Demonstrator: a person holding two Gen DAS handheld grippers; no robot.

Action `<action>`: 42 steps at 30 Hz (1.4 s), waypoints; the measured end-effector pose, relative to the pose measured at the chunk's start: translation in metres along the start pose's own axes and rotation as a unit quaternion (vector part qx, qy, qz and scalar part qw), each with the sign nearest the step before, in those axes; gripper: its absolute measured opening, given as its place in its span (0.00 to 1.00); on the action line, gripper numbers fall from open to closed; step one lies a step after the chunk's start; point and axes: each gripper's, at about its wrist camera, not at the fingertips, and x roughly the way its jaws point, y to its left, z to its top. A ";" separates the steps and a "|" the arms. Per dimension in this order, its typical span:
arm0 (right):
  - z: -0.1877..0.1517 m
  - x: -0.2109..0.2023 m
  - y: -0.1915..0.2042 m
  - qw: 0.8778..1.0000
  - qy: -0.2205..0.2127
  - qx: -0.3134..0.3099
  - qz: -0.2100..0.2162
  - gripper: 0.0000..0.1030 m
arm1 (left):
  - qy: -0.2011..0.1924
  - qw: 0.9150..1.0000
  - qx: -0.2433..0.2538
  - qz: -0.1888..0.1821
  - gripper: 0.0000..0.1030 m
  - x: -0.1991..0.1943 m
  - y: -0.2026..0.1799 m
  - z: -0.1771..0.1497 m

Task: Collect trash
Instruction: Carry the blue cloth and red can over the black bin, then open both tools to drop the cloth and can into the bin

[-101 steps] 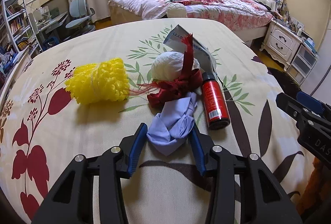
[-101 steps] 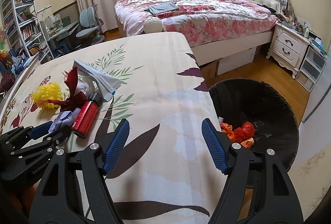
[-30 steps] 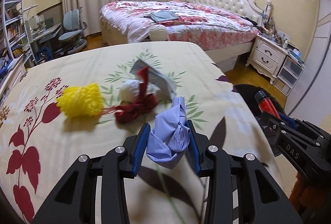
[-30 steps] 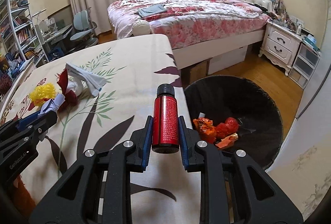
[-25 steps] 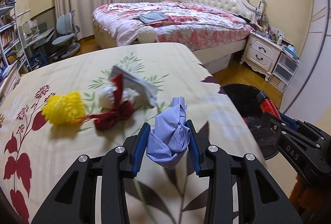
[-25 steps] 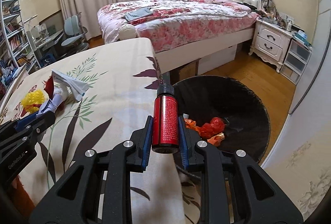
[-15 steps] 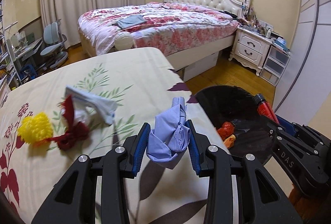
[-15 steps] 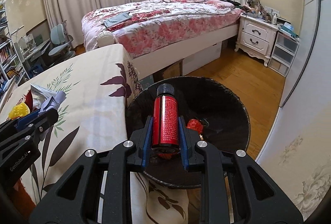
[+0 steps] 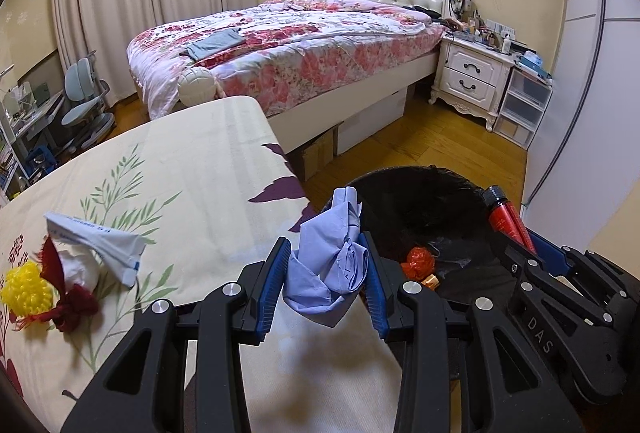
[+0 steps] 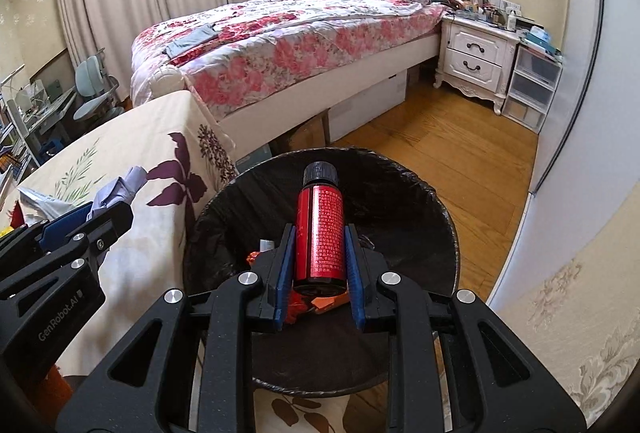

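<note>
The red bottle (image 10: pixel 320 233) hides most of the orange scraps (image 10: pixel 316 303) in the bin (image 10: pixel 420 193); its label print is too small to read.

Right hand-held gripper (image 10: pixel 320 269) clamping red bottle (image 10: pixel 319 233), above black bin (image 10: pixel 432 217)
</note>
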 end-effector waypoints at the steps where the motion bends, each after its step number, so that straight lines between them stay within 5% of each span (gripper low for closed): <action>1: 0.000 0.001 -0.002 1.000 0.001 0.002 -0.001 0.23 | 0.001 1.000 0.003 0.001 0.37 0.003 -0.002 0.001; 14: 0.001 0.015 -0.017 1.000 0.010 0.015 -0.005 0.23 | 0.019 1.000 0.019 0.012 0.38 0.027 -0.017 0.007; 19: 0.000 0.016 -0.022 1.000 0.006 0.025 -0.011 0.26 | 0.015 1.000 0.015 0.018 0.68 0.026 -0.017 0.006; 27: 0.000 0.007 -0.028 0.999 -0.008 0.035 -0.029 0.55 | 0.005 0.999 0.010 0.032 0.78 0.020 -0.013 0.007; 42: -0.001 -0.006 -0.011 0.999 -0.015 0.028 -0.023 0.68 | -0.011 0.997 -0.021 0.069 0.82 -0.009 0.026 -0.003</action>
